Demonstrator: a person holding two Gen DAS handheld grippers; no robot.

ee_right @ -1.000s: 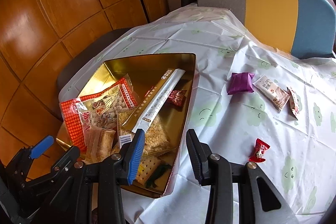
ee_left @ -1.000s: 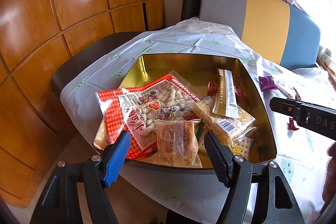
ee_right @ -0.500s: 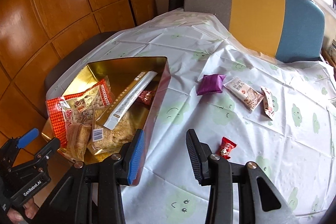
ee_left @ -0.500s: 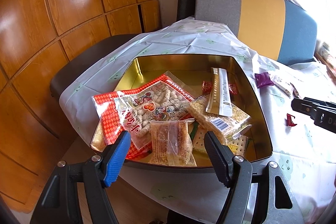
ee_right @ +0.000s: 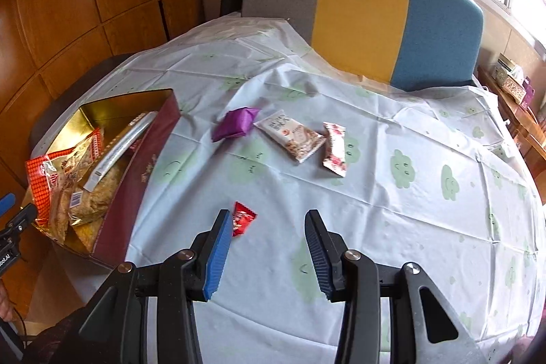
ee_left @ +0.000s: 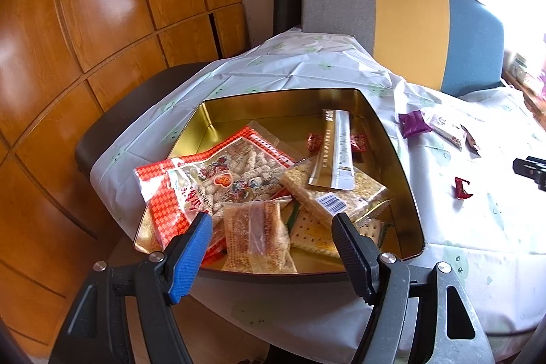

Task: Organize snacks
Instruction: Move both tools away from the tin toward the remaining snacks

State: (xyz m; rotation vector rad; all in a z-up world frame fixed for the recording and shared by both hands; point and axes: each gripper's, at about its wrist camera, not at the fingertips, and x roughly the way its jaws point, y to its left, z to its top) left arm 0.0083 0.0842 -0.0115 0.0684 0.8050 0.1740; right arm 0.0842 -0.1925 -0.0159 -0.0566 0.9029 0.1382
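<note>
A gold-lined tin (ee_left: pixel 392 139) holds a red bag (ee_left: pixel 204 179), a clear packet (ee_left: pixel 256 231), a rice-crisp block (ee_left: pixel 341 190) and a long sachet (ee_left: pixel 336 152). My left gripper (ee_left: pixel 271 220) hovers open over the tin's near edge, holding nothing. My right gripper (ee_right: pixel 268 217) is over the tablecloth with its jaws opening. A small red candy (ee_right: pixel 243 218) lies on the cloth just beside its blue left finger, untouched. Farther off lie a purple packet (ee_right: pixel 235 123), a white packet (ee_right: pixel 290 135) and a pink packet (ee_right: pixel 334 147).
The tin's maroon wall (ee_right: pixel 136 166) stands left of the right gripper. A grey, yellow and blue chair back (ee_right: pixel 361 16) rises behind the table. Wood panelling (ee_left: pixel 102 23) fills the left side. A dark seat (ee_left: pixel 136 111) sits under the table's far left edge.
My right gripper has swung right, from above the tin to the cloth by the red candy, and its jaws stand a little wider. The left gripper has shifted only slightly.
</note>
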